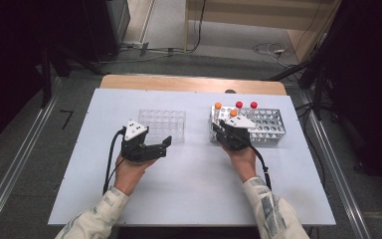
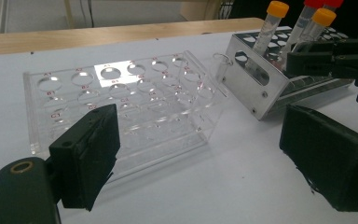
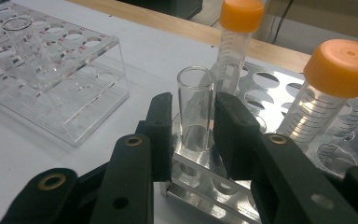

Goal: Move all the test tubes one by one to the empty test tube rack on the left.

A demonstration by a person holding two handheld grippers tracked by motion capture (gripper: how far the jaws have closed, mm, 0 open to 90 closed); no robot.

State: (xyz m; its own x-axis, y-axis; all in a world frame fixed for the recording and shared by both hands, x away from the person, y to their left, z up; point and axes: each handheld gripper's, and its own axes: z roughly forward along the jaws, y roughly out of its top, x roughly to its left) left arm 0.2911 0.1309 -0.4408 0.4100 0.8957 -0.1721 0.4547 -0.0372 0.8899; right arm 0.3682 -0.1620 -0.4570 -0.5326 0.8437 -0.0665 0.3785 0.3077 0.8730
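An open glass tube [image 3: 195, 107] stands in the near left corner of the metal rack [image 1: 266, 127], in the right gripper view. My right gripper [image 3: 193, 116] has one jaw on each side of it; the right pad [image 3: 228, 121] is at the glass and a sliver of gap shows at the left pad. In the high view the right gripper [image 1: 219, 130] is at the rack's left front. My left gripper [image 1: 165, 146] rests open on the table in front of the clear acrylic rack [image 1: 162, 124], nothing between its jaws. The left gripper [image 2: 200, 140] faces that clear rack [image 2: 121, 93].
Two orange-capped tubes [image 3: 340, 84] and two red-capped tubes [image 1: 246, 105] stand in the metal rack. Another bare glass tube [image 3: 21, 46] stands in the clear rack. The white table top [image 1: 189, 189] lies in front of both hands; a wooden edge [image 1: 189, 83] runs along the back.
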